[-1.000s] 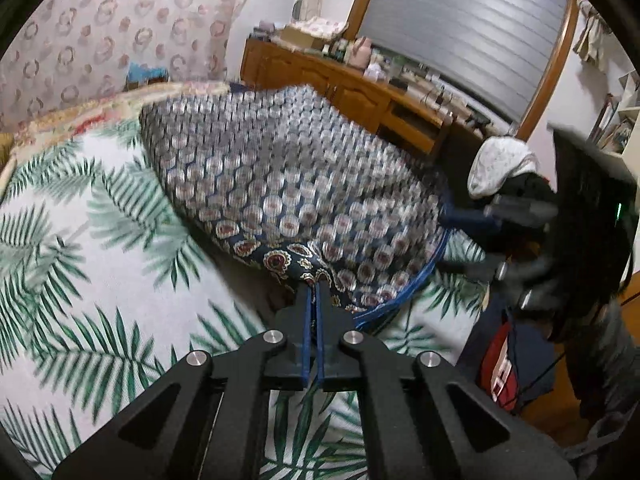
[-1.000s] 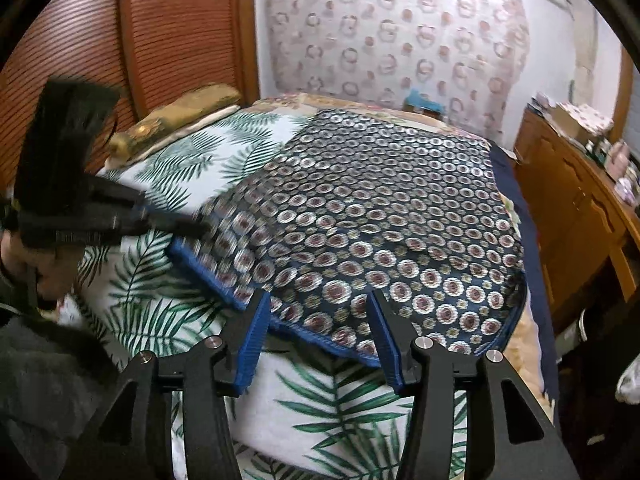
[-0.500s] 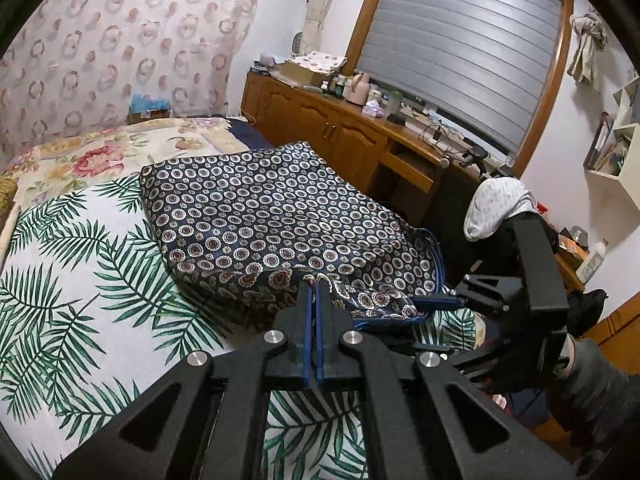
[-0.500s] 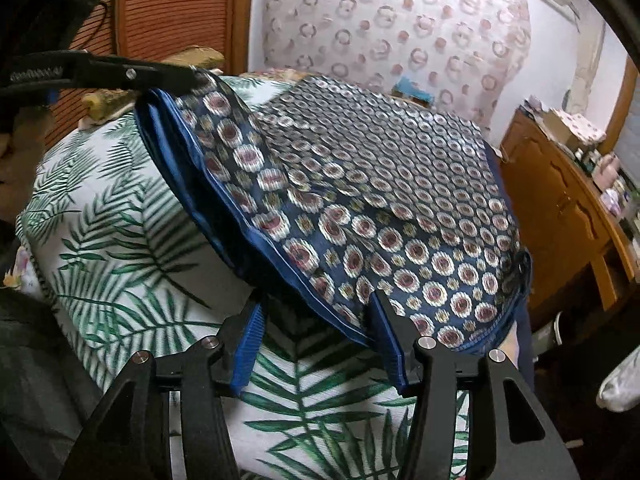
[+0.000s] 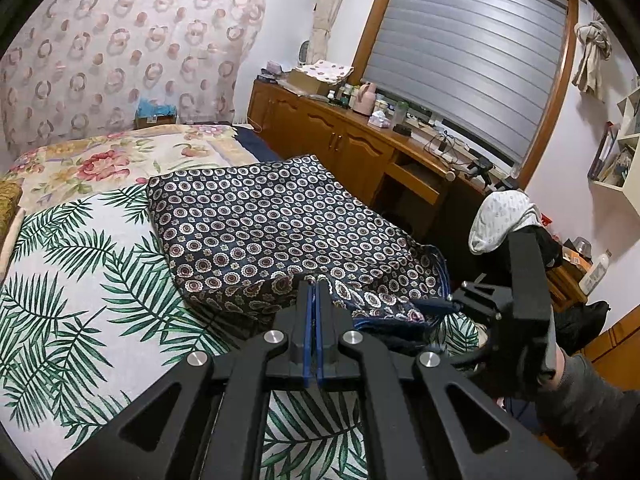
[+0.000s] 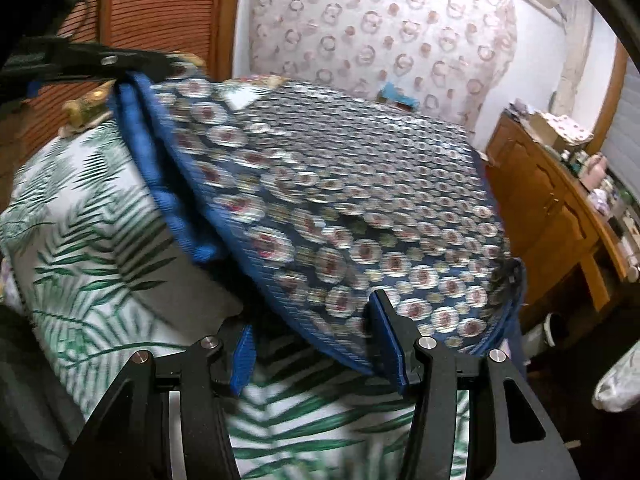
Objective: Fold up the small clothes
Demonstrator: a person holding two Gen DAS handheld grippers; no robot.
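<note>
On the white bedspread printed with green palm fronds [image 5: 80, 288], the navy cloth garment patterned with small round medallions and edged in blue [image 5: 272, 228] lies spread across the bed's middle, its near corner lifted. The left gripper [image 5: 311, 286] is clenched tight on that raised corner, the fabric pinched between its blue-padded fingers [image 5: 306, 320]. To the right, the right gripper [image 6: 316, 338] stands released, its pads apart with the garment's blue-piped hem [image 6: 320, 344] sagging between them, touching neither that I can tell; beyond runs a brown wooden sideboard [image 5: 344, 140].
</note>
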